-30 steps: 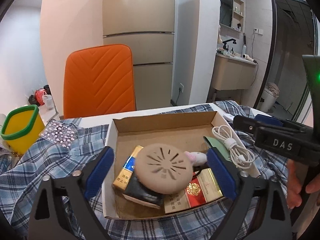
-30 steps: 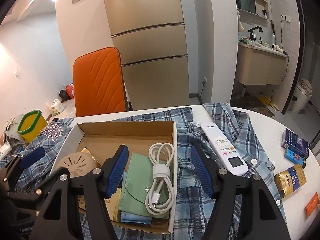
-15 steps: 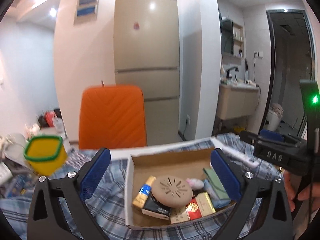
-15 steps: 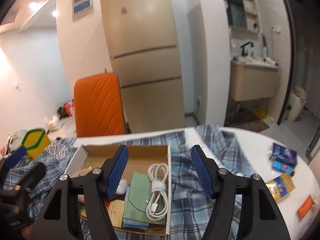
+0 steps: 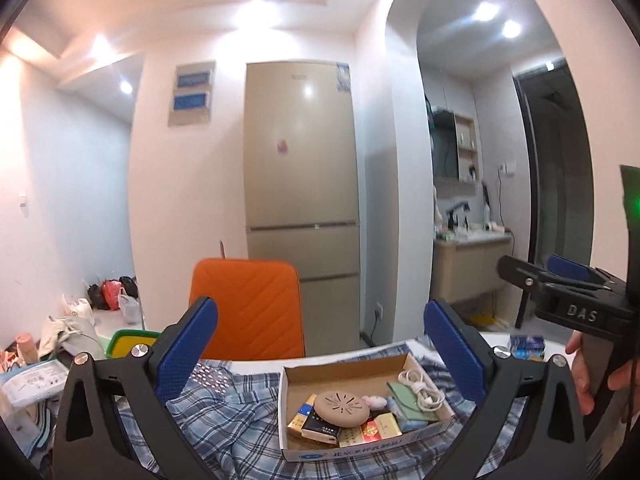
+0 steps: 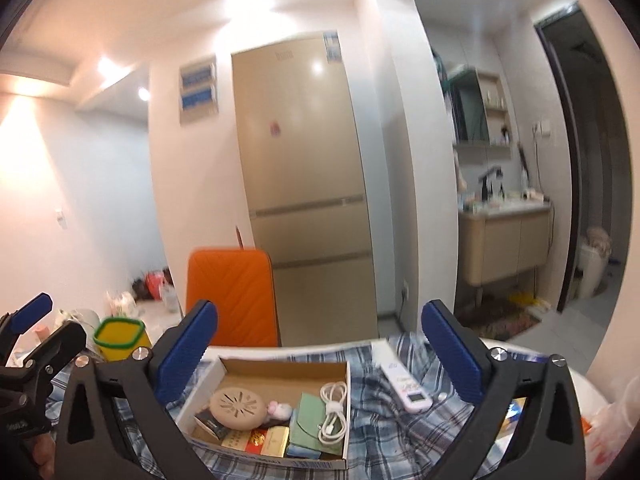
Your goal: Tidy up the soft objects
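**A:** Soft objects first, nearest to farthest: the plaid shirt [image 5: 224, 420] is spread over the table under everything, and the cardboard box [image 6: 280, 364] sits on top of it. Inside lie the green fabric pouch [image 6: 310, 420] and a small pink plush [image 6: 278, 410], mixed in with a round tan disc [image 6: 238, 406], a coiled white cable [image 6: 332, 412] and several cigarette packs [image 5: 380, 426].

**B:** And the tongs?

**A:** Both have just been opening. The left gripper [image 5: 320, 356] and the right gripper [image 6: 320, 356] stand spread wide with nothing between the jaws, above the box and well clear of it, pointing roughly level toward the fridge [image 5: 300, 208].

**B:** So the step in hand is, I'd judge, choosing the next soft piece and coming down for it.

**A:** Agreed. I'd tip one gripper down over the pouch; the cable lies partly on it, so pinch the free edge and lift slowly, or the cable drags along.

**B:** The shirt?

**A:** It is pinned by the box and the white remote [image 6: 404, 384]. Those likely need clearing before it can be folded. Farther off stand the orange chair [image 5: 250, 308] and the yellow bin [image 6: 120, 338].
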The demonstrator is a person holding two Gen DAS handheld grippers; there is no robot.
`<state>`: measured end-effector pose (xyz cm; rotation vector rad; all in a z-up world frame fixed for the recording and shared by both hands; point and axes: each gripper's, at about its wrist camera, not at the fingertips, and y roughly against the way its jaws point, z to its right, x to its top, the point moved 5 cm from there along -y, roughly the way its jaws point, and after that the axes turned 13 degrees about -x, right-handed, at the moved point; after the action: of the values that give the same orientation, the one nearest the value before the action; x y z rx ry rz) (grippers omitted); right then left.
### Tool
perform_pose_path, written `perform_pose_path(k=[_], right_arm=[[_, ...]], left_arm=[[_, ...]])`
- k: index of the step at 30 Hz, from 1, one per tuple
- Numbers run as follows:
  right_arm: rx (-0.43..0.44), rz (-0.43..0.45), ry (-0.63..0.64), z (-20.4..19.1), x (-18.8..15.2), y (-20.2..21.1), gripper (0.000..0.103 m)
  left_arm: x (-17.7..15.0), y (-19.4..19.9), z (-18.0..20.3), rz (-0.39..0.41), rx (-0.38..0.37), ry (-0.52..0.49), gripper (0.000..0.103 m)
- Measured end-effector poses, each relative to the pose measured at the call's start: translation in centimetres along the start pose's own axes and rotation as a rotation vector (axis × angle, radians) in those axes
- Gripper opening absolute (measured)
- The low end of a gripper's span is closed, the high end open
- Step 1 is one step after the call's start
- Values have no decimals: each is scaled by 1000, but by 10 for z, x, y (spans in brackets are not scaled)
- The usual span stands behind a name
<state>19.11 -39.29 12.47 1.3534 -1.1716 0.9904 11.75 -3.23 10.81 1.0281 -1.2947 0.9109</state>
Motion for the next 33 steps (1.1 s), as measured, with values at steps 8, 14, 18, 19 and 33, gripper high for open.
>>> perform_pose_path(k=[8, 14, 18, 19, 33], right_arm=[[13, 121, 16, 6, 8, 68, 103], [6, 173, 32, 5, -9, 90, 103], [4, 131, 38, 1, -29, 84, 103], [3, 127, 39, 0, -35, 83, 103], [7, 75, 81, -3, -106, 67, 103]], left_arm=[[-9, 25, -5, 11, -4, 66, 103], [-32, 40, 6, 16, -6, 4, 103], [-53, 45, 13, 26, -1, -19, 103], [-58, 47, 12, 32, -4, -15, 103], [-111, 37, 10, -48, 1, -27, 103]])
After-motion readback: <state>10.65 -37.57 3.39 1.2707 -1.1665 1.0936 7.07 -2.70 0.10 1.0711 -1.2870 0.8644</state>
